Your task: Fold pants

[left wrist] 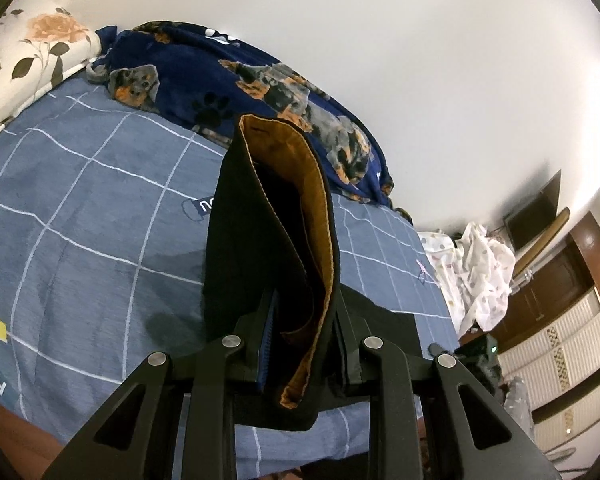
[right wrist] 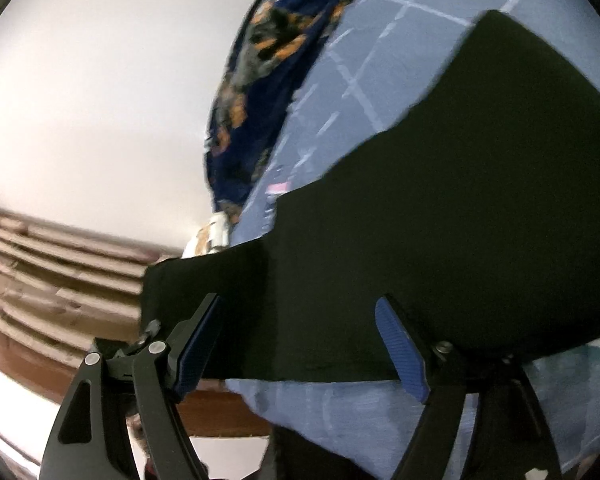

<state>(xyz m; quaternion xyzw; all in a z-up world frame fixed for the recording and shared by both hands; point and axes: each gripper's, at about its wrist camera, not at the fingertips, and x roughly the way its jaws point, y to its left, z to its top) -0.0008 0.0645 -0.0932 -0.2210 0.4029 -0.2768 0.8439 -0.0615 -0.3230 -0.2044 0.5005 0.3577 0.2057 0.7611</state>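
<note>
The black pants [left wrist: 244,248] have an orange-brown lining. In the left wrist view my left gripper [left wrist: 300,356] is shut on their folded edge and holds it up above the blue checked bed [left wrist: 100,200]. In the right wrist view the pants [right wrist: 440,220] spread as a black sheet over the bed [right wrist: 340,408]. My right gripper [right wrist: 300,344] is open, its blue pads [right wrist: 400,352] wide apart in front of the cloth's near edge. Whether the pads touch the cloth I cannot tell.
A navy dog-print blanket [left wrist: 260,80] lies bunched along the bed's far side by the white wall. A floral pillow [left wrist: 32,48] is at the far left. White spotted cloth [left wrist: 476,272] and a wooden wardrobe [left wrist: 560,320] stand beyond the bed's right end.
</note>
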